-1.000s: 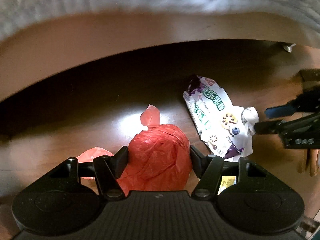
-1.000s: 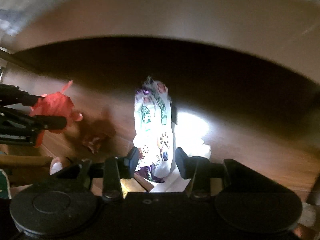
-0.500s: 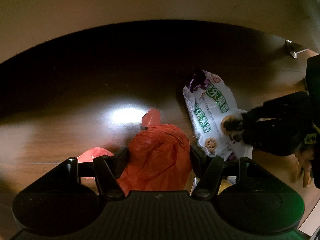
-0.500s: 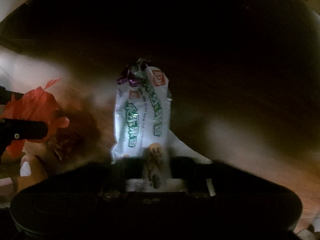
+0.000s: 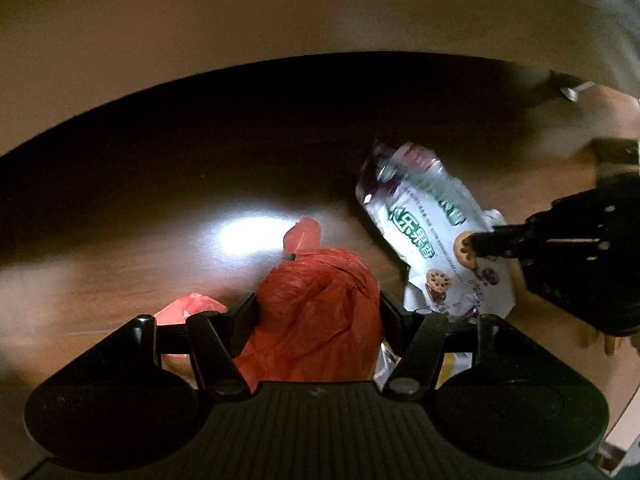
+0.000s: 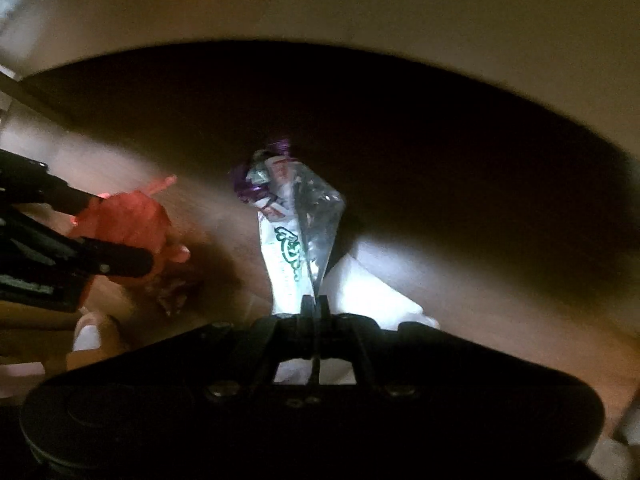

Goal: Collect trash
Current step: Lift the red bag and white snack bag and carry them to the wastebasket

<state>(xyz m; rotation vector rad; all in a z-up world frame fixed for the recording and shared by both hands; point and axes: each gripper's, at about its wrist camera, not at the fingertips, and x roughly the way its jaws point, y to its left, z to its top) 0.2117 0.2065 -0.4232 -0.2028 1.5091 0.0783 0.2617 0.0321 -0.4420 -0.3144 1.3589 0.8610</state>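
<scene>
A bunched red plastic bag (image 5: pixel 320 308) fills the space between the fingers of my left gripper (image 5: pixel 318 312), which is shut on it above a dark wooden floor. The same red plastic bag (image 6: pixel 124 224) shows at the left of the right wrist view, with the left gripper's fingers (image 6: pixel 116 258) around it. My right gripper (image 6: pixel 315 306) is shut on the near end of a white, green and purple snack wrapper (image 6: pixel 294 232), which now folds up from the floor. That snack wrapper (image 5: pixel 428 232) and the right gripper (image 5: pixel 478 248) pinching it sit at the right in the left wrist view.
A small red scrap (image 5: pixel 188 308) lies left of the bag. A crumpled white tissue (image 6: pixel 372 300) lies on the floor under the wrapper. A pale furniture edge (image 5: pixel 240 20) curves across the top, dark shadow beneath it. A person's fingers (image 6: pixel 96 332) show at lower left.
My right gripper went from open around the wrapper's end to shut on it, and the wrapper has folded and lifted. The left gripper kept its hold on the red bag.
</scene>
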